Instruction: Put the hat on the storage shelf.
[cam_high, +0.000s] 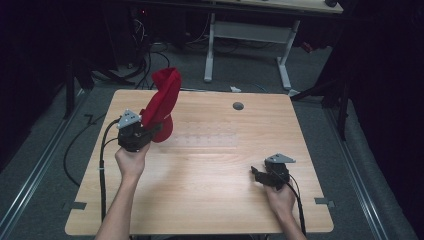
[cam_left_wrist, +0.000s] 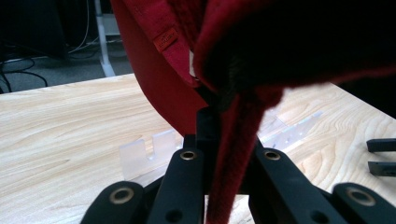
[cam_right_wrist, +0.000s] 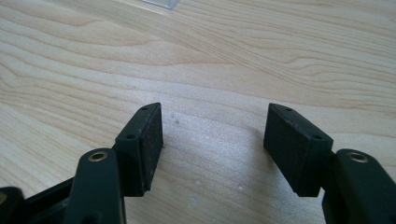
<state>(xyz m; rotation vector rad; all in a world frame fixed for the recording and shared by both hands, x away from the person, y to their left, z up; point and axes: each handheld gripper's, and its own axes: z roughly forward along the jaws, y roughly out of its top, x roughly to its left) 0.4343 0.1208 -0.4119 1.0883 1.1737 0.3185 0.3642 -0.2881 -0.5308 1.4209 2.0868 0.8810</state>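
While the left gripper (cam_high: 150, 131) pinched the red cloth (cam_high: 163, 102) rising lengthwise above it, the right gripper (cam_right_wrist: 213, 140) rested spread on the wooden surface (cam_high: 210, 170), well apart to its right.

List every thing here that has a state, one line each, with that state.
left gripper: shut on the red cloth, raised above the table.
red cloth: pinched at its lower part, standing up off the table, bunched in folds.
right gripper: open, nothing between the jaws, low over the table.
clear plastic rack: lying flat on the table, untouched.
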